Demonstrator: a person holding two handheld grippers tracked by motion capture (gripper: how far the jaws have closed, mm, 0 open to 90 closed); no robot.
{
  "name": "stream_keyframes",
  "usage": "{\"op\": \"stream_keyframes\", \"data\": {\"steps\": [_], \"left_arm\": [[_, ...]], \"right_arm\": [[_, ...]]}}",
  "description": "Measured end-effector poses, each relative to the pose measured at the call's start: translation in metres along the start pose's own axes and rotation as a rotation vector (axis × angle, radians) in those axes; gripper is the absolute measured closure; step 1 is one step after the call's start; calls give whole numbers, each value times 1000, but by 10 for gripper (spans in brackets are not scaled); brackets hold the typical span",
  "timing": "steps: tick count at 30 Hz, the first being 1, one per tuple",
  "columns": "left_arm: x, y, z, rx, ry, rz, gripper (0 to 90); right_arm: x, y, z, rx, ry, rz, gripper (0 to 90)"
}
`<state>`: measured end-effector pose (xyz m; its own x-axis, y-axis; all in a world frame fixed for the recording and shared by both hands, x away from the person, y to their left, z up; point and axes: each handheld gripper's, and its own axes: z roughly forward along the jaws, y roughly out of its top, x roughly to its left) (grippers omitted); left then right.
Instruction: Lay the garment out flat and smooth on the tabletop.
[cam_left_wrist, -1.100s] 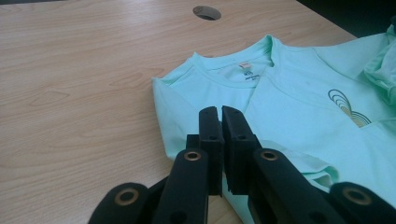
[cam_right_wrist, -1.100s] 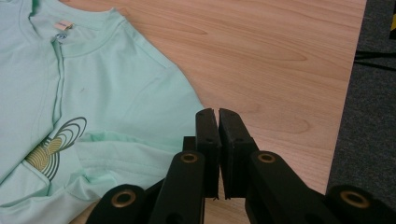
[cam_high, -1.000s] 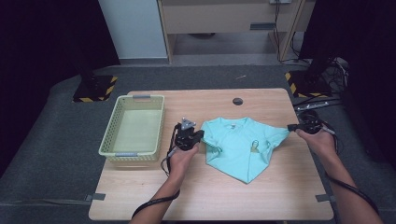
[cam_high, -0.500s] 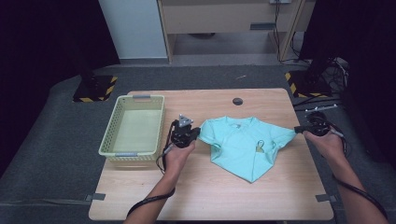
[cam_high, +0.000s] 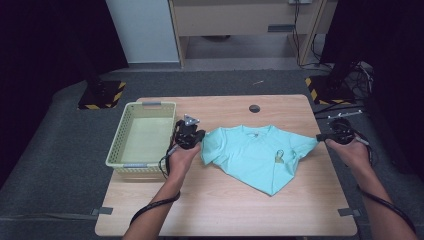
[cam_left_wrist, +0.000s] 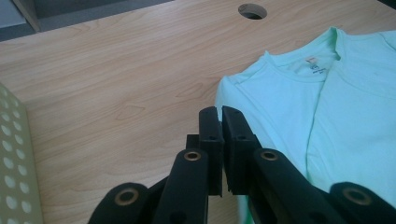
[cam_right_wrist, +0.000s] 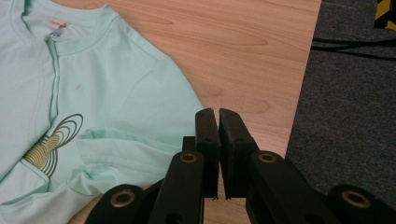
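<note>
on the wooden table, a mint t-shirt lies crumpled near the middle, right of the yellow basket. left gripper sits at its left edge, jaws closed on nothing. right gripper at the right sleeve, also closed and empty.

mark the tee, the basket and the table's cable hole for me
t-shirt (cam_high: 250, 155), high view, on the chest panel.
basket (cam_high: 141, 165), high view, on the near rim.
cable hole (cam_left_wrist: 252, 10), left gripper view, on the dark opening in the tabletop.
</note>
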<state>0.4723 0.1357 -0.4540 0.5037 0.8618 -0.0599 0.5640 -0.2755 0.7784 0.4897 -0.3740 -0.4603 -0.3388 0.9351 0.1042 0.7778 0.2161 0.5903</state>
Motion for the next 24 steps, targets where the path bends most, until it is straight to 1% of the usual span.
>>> {"op": "stream_keyframes", "data": {"steps": [2, 10, 11, 13, 16, 20, 24], "left_arm": [[0, 2, 1, 3, 11, 3, 869], [2, 6, 2, 43, 44, 21, 865], [2, 6, 2, 42, 53, 18, 854], [2, 6, 1, 37, 76, 26, 791], [2, 7, -2, 27, 86, 24, 717], [-3, 7, -5, 16, 77, 37, 693], [-11, 7, -4, 8, 57, 44, 672]], "right_arm": [[-1, -1, 0, 1, -1, 0, 868], [-5, -4, 2, 5, -3, 10, 864], [-5, -5, 2, 5, -4, 10, 861], [-6, -5, 0, 1, -21, 10, 833], [-10, -6, -6, -16, -37, 16, 807], [-9, -6, -11, -22, -34, 11, 795], [-5, -6, -10, -23, -22, -6, 772]]}}
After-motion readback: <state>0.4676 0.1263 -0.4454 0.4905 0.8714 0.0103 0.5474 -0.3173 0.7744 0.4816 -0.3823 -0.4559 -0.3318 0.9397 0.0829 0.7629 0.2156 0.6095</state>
